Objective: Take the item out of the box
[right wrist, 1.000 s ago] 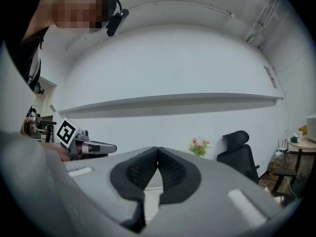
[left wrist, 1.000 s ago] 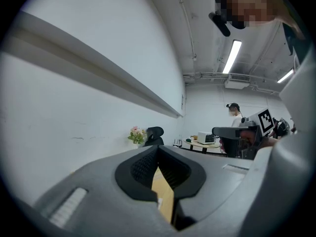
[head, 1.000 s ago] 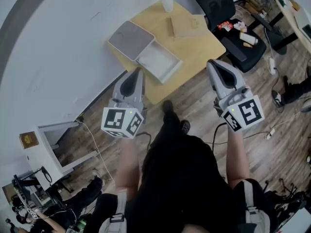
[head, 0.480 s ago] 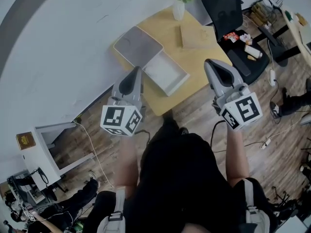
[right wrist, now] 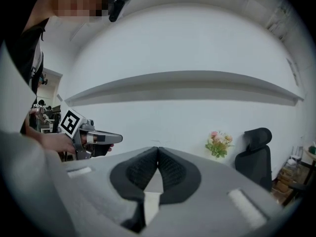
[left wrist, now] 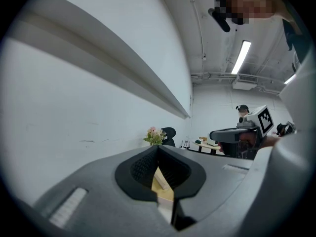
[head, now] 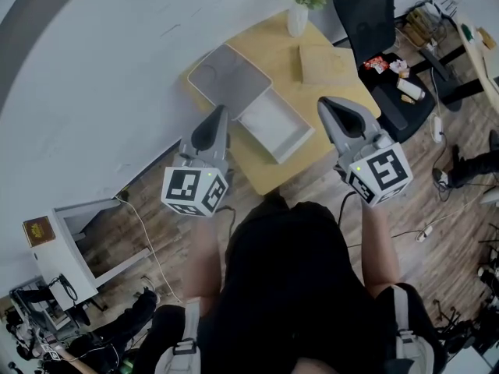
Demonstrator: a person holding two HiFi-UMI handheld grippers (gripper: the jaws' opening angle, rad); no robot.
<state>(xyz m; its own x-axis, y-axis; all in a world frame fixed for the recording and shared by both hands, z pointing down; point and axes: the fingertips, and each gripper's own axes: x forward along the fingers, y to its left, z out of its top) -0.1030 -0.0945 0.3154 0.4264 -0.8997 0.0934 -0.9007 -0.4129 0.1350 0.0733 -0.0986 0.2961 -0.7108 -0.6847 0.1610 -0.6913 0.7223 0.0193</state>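
Head view is showing the box [head: 274, 125] lying open on the yellow worktop [head: 282, 53], with its grey lid [head: 228, 79] lying right beside it. The inside of the box is looking plain white, and whether an item is lying flat in it cannot be told from this height. Any such item is probably thin, light and fairly stiff, so it is best taken by a free edge near the box wall rather than pressed on in the middle.

The left gripper [head: 217, 111] and right gripper [head: 323, 101] are hovering on either side of the box in this view, touching nothing. The left fingers [left wrist: 140, 169] and right fingers [right wrist: 136, 174] are pressing together with nothing between them.

Farther off, a tan flat pad [head: 324, 63] and a flower vase [head: 297, 23] are sitting on the worktop beside a black chair [head: 370, 14].
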